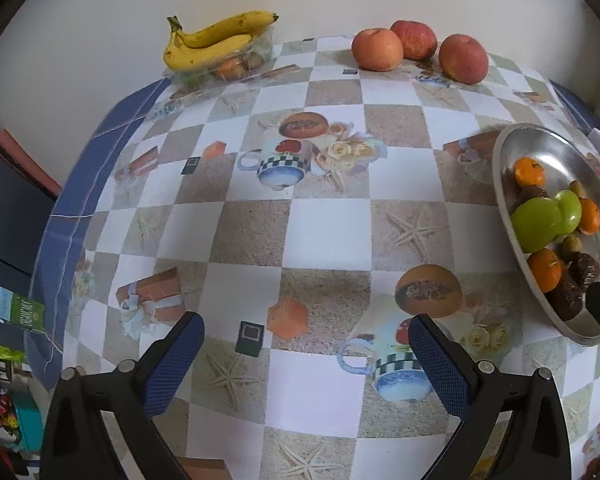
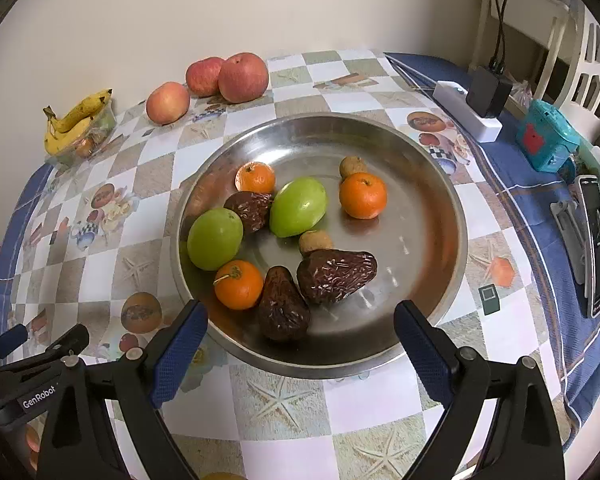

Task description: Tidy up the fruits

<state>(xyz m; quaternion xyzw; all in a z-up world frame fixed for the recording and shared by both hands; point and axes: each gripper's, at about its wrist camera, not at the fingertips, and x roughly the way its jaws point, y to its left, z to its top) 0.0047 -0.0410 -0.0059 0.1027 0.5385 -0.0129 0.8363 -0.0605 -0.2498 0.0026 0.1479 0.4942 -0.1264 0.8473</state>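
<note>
Fruits are seen mixed in a steel bowl on the worktop, directly ahead of the right gripper, whose jaws are spread wide with nothing held. The left gripper, equally wide and empty, is faced toward bare cloth, the bowl off to its right. The right is judged nearer; the closest dark fruit is laid pointing away.

A checkered tablecloth printed with starfish and teapots covers the tabletop, blue-bordered at its edges. Near the right edge lie a white power strip carrying a black adapter, a teal plastic box, and a dark phone. Off the left edge shows a green carton.
</note>
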